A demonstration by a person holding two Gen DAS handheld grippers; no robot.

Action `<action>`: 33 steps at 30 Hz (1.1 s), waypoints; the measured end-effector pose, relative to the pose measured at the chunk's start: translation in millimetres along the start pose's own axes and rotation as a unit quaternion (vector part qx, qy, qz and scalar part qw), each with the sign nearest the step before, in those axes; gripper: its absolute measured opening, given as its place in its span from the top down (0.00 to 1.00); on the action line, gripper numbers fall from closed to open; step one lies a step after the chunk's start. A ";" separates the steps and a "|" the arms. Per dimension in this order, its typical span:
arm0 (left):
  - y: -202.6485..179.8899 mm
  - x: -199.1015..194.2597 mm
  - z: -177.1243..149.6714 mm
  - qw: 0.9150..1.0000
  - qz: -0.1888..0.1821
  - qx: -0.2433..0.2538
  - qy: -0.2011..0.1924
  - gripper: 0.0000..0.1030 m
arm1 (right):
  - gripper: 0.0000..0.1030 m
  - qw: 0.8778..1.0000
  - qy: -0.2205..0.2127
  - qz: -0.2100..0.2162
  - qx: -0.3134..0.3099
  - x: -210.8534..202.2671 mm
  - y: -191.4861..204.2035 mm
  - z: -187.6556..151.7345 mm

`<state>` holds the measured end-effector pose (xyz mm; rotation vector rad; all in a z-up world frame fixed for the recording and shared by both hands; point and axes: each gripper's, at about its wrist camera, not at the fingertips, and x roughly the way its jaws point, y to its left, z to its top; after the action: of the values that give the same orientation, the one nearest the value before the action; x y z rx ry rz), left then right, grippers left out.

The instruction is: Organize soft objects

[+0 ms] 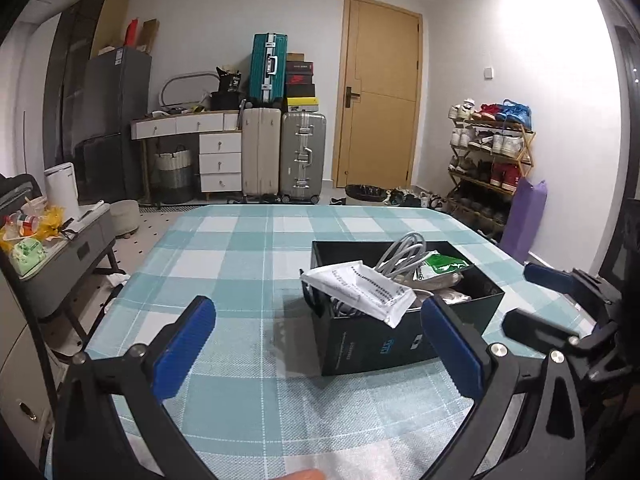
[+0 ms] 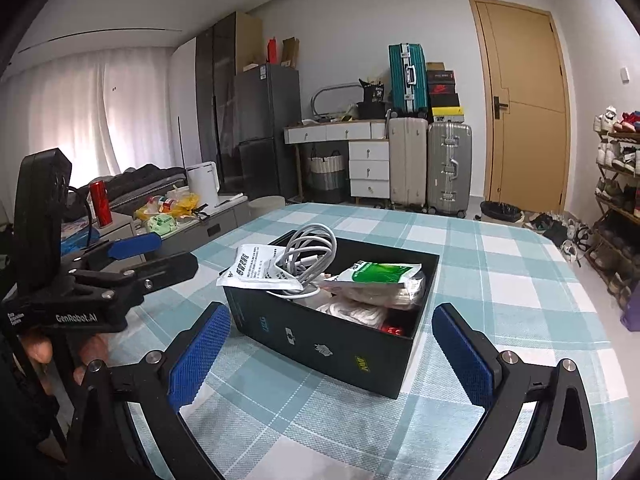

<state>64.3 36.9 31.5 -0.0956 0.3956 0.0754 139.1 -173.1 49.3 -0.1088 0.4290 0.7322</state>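
Both of my grippers have their jaws spread wide, and nothing is pinched between them. On my left gripper (image 1: 318,338) I see two blue pads (image 1: 184,344) with bare checked cloth between them. Its right finger sits just in front of the black box (image 1: 368,344), and the box lies a bit ahead and to the right of the gap, not inside it.

On my right gripper (image 2: 332,354) the jaws stand wide too. The same black box (image 2: 336,344) lies right ahead, between the two fingertips and a little past them. I cannot tell if the pads touch the box walls; they look apart.

Inside the box are soft things. A white packet (image 2: 256,268) with black print hangs over the near left rim. A coil of white cable (image 2: 312,252) stands up behind it. A green and white packet (image 2: 380,276) lies flat to the right. Under them I see a white bundle, but I cannot tell what it is.

The box stands on a table with a blue and white checked cloth (image 2: 500,280). My left gripper (image 2: 132,256) shows off to the left of the right jaws, held in a hand (image 2: 40,350). Past the table are suitcases (image 2: 448,168) and a wooden door (image 2: 524,104).
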 end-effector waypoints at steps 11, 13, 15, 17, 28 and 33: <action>-3.0 3.6 -6.4 1.000 0.005 0.011 -0.001 0.00 | 0.01 1.000 -0.015 -0.011 -0.007 -5.5 2.2 -0.3; -3.5 3.4 -6.8 1.000 0.005 0.013 -0.002 0.00 | 0.01 1.000 -0.016 -0.012 -0.007 -5.4 2.2 0.1; -4.3 1.7 -7.1 1.000 0.009 0.013 -0.004 0.00 | 0.01 1.000 -0.016 -0.012 -0.007 -5.8 2.4 -0.1; -4.9 1.4 -7.0 1.000 0.010 0.013 -0.005 0.00 | 0.01 1.000 -0.016 -0.012 -0.008 -5.5 2.4 -0.1; -5.0 0.8 -7.2 1.000 0.008 0.014 -0.006 0.00 | 0.01 1.000 -0.018 -0.010 -0.007 -7.3 1.7 0.2; -5.6 1.0 -7.5 1.000 0.005 0.015 -0.005 0.00 | 0.01 1.000 -0.018 -0.010 -0.009 -7.1 2.4 1.3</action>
<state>62.9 30.5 24.6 -0.0626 0.3866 0.0802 133.3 -175.4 53.5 -0.1161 0.3877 0.7178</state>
